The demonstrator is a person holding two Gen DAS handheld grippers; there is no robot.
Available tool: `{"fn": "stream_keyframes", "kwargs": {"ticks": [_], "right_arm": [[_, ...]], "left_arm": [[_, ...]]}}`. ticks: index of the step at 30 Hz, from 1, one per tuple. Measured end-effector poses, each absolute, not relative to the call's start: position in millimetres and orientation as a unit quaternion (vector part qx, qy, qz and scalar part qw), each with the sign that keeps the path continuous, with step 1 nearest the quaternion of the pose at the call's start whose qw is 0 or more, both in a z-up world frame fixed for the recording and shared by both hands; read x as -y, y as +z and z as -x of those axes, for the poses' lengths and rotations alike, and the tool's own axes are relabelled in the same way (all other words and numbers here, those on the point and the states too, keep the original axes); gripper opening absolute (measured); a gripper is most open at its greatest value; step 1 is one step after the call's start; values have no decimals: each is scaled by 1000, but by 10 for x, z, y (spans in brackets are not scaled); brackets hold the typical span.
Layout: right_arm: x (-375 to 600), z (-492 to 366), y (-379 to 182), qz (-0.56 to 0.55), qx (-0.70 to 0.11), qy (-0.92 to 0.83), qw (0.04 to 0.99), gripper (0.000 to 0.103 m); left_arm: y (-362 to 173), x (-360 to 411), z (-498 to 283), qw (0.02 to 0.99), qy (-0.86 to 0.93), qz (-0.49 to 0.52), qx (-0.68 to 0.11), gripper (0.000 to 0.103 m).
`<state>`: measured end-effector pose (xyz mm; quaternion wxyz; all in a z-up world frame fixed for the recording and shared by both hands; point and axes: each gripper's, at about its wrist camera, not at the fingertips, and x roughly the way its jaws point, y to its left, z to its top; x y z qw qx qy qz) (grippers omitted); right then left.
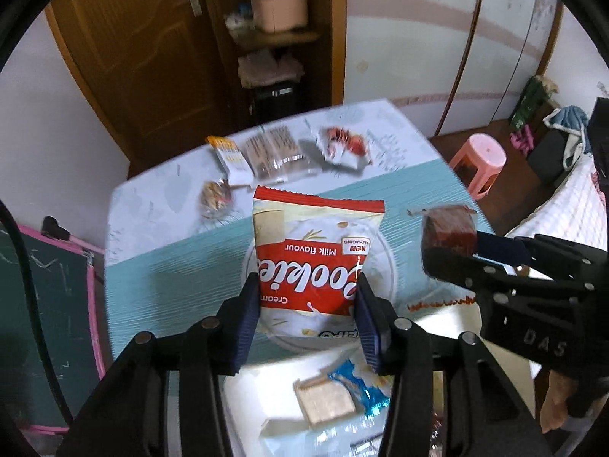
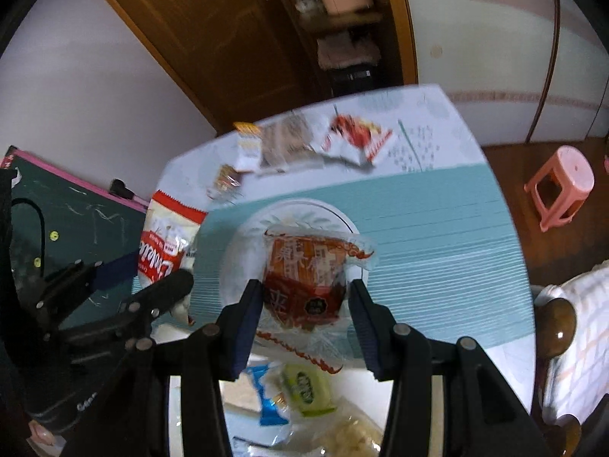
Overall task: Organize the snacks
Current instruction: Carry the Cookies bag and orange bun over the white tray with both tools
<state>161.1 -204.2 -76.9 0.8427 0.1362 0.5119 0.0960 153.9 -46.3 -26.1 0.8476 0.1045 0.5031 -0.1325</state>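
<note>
My left gripper (image 1: 306, 316) is shut on a red and white cookie packet (image 1: 312, 259) and holds it above a white plate (image 1: 384, 266) on the teal mat. My right gripper (image 2: 304, 316) is shut on a red-brown snack in clear wrap (image 2: 304, 278), above the same plate (image 2: 243, 251). In the left wrist view the right gripper (image 1: 449, 262) is at the right with the brown snack (image 1: 451, 228). In the right wrist view the left gripper (image 2: 152, 270) is at the left with the cookie packet (image 2: 167, 243).
Several snacks lie at the table's far end: a yellow-white bar (image 1: 230, 158), a clear cracker pack (image 1: 276, 152), a red-white packet (image 1: 344, 144), a small clear pack (image 1: 215, 196). A blue-wrapped cracker (image 1: 335, 396) lies in a white container below. A pink stool (image 2: 561, 186) stands right.
</note>
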Motion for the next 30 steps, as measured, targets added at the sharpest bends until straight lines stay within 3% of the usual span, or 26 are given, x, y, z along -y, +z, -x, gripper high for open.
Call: {"fn": "stream_keyframes", "kwargs": {"ticks": [8,15,30], "right_arm": [[1917,-962,-117,-114,-447,115,880,47],[1871,-365,123,-101,-408,132,898,47],[1800,120,-275,-74,-434,117,890,48]], "left_arm": [[359,199,-831,884,-133,-79,-440,45],[543,114,-185,907,-134,-77,-392,46],[-141,316,326,898,-117,-124,-406,46]]}}
